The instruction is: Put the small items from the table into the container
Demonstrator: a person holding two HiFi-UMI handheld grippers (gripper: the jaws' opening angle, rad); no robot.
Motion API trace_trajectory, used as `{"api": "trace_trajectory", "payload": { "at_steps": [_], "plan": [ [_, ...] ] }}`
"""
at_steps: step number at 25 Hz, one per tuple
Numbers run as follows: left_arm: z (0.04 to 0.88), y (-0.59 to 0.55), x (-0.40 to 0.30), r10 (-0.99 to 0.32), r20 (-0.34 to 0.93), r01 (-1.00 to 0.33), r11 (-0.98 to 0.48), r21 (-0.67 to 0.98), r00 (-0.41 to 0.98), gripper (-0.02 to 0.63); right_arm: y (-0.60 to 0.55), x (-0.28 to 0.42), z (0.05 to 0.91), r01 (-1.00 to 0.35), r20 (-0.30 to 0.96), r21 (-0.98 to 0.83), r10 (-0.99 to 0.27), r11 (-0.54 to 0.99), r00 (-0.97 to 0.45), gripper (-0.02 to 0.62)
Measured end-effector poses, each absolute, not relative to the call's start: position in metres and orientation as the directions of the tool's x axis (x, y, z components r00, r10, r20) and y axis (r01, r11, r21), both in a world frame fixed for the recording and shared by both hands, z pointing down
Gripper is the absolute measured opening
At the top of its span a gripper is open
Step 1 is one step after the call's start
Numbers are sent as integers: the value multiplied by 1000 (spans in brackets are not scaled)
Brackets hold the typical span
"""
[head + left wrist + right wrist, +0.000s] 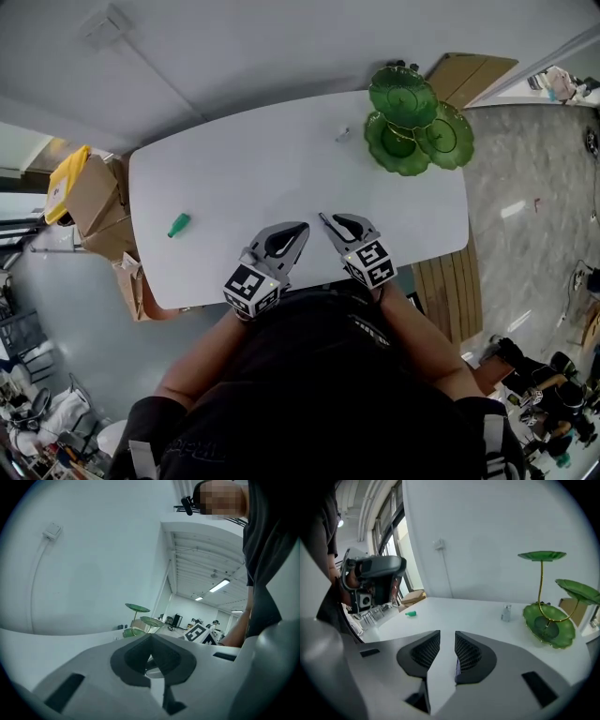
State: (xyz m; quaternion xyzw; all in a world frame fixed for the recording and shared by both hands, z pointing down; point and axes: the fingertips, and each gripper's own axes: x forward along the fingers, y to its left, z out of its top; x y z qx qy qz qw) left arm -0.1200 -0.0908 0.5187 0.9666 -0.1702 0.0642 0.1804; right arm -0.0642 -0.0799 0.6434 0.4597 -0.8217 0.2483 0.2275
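Nearest the person, above the near edge of the table (pixel 281 169), both grippers hung side by side with nothing in them. The left gripper (pixel 300 227) had its jaws brought together, tips meeting, and nothing between them in the left gripper view (pixel 151 637). The right gripper (pixel 326 218) had its jaws a narrow way apart, a bare slot between the ribbed pads (pixel 467 651), and table showing through that slot.

Farther out, on the left part of the table and well apart from both grippers, lay the small green piece (pixel 178 225), on its side; the right gripper view caught it too (pixel 410 614). It looked like light, hard plastic with a rounded body, so it would probably roll or skid if nudged. A pinch across its thicker end, jaws square to its length, seemed safest.

Toward the far side of the table stood a small clear piece (pixel 343 134), upright and just beside the dish stand. Whether it was glass or plastic could not be told. It was likely light, smooth and easy to tip, so a low hold round its body would suit it.

At the far right corner of the table stood the green leaf-shaped dish stand (pixel 403 94), its tiers empty as far as could be seen (pixel 548 620).

Cardboard boxes (pixel 94 197) sat past the left end of the table.
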Motion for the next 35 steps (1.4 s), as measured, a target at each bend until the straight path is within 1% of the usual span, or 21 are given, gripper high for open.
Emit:
{"api": "trace_trajectory", "payload": {
  "at_steps": [8,16,20,22,27,29,35],
  "plan": [
    [521,-90,-136,-324,203,-377,-862,341,924,6,-68,-59,723,-895,752,-191,-526,404,-398,114],
    [527,-88,-148,-341,219,-398,-853,337,914,6,-57,-56,769,-908,823,-167,-454,383,-343,117],
    [529,-87,-152,-348,219,-406,-848,340,911,6,-52,-59,784,-902,850,-140,-418,409,-321,117],
    [527,-85,-153,-350,216,-406,-849,338,912,6,-53,-60,787,-895,859,-106,-412,434,-302,117],
    [530,-79,-158,-345,223,-404,-849,340,912,6,-52,-59,790,-899,876,-55,-411,434,-252,112],
    [532,-77,-160,-345,225,-406,-845,349,911,6,-51,-58,791,-896,883,-35,-407,442,-235,60],
    [525,-74,-161,-346,209,-400,-850,343,914,6,-56,-54,775,-898,864,-19,-445,439,-236,52]
  ]
}}
